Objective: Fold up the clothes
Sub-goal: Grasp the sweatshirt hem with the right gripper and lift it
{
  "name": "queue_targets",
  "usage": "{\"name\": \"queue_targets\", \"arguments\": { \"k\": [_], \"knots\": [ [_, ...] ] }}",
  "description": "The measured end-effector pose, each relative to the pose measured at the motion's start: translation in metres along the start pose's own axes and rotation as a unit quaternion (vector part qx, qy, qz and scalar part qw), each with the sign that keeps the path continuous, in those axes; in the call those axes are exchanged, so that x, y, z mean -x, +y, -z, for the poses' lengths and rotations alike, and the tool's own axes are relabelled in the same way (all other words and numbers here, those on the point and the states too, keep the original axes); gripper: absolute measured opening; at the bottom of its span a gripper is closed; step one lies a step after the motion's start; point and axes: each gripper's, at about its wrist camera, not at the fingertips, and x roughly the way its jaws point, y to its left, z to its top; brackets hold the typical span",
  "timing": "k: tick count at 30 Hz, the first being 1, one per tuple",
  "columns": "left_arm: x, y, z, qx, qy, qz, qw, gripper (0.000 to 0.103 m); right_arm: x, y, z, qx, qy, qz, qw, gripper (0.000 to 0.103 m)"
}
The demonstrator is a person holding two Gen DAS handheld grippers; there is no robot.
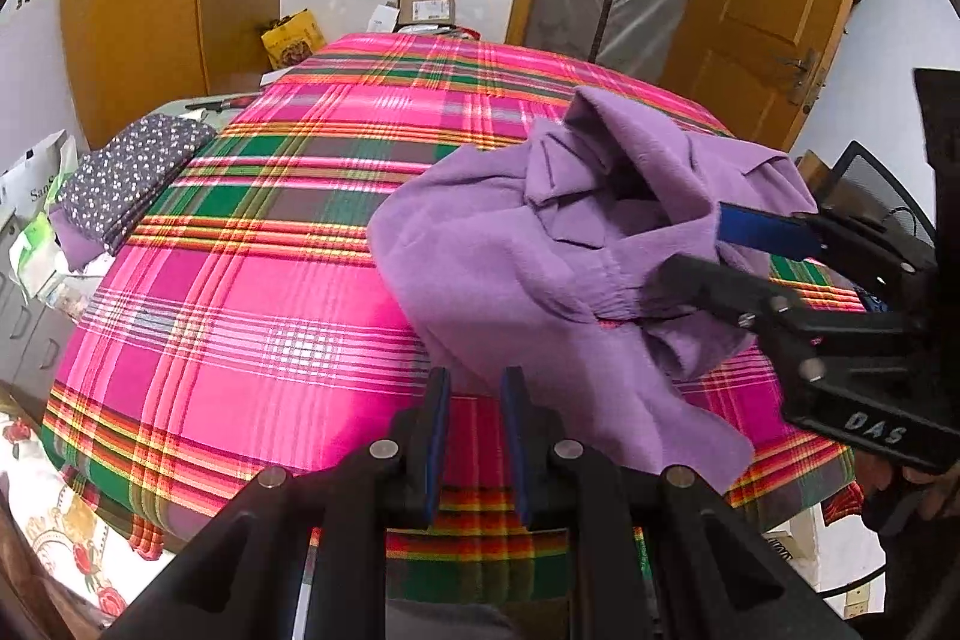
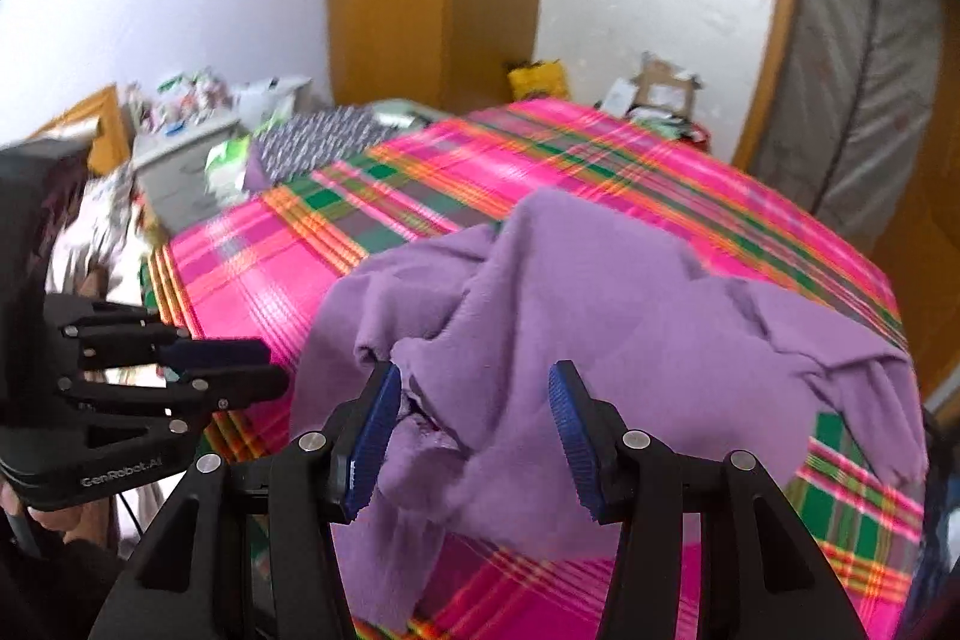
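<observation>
Right tool [image 2: 474, 436] wide open around purple shirt [image 2: 600, 340], nothing clamped.

white letters reading "das" are showing on the black body of the right gripper [image 1: 714, 250]. "genrobot.ai" is showing in pale print on the housing of the left gripper [image 2: 264, 370]. a white bag [image 1: 36, 184] at the bedside is showing "san", the rest hidden.
</observation>
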Motion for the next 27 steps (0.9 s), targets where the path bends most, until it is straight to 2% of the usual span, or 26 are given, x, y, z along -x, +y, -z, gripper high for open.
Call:
{"name": "queue_targets", "arguments": {
  "k": [2, 3, 4, 5, 6, 19, 27],
  "knots": [
    [-0.004, 0.003, -0.001, 0.001, 0.005, -0.002, 1.0, 0.018, -0.009, 0.0, -0.001, 0.013, 0.011, -0.004, 1.0, 0.053],
    [-0.005, 0.004, -0.001, 0.001, 0.007, -0.003, 1.0, 0.018, -0.013, 0.0, -0.001, 0.019, 0.016, -0.007, 1.0, 0.049],
    [-0.008, 0.005, -0.002, 0.001, 0.009, -0.003, 1.0, 0.018, -0.014, -0.001, -0.001, 0.021, 0.016, -0.009, 1.0, 0.04],
    [-0.01, 0.006, -0.003, 0.002, 0.011, -0.003, 0.9999, 0.018, -0.015, -0.003, -0.002, 0.019, 0.014, -0.009, 1.0, 0.018],
    [-0.011, 0.007, -0.004, 0.002, 0.012, -0.003, 0.9999, 0.018, -0.015, -0.006, -0.002, 0.015, 0.012, -0.008, 1.0, 0.009],
    [-0.053, 0.0, -0.034, -0.025, 0.037, 0.011, 0.999, 0.018, 0.025, -0.06, -0.027, -0.048, -0.08, 0.014, 0.996, 0.006],
    [-0.087, -0.018, -0.073, -0.073, 0.037, 0.003, 0.9966, 0.018, 0.049, -0.09, -0.038, -0.081, -0.118, 0.013, 0.99, 0.005]
  ]
}}
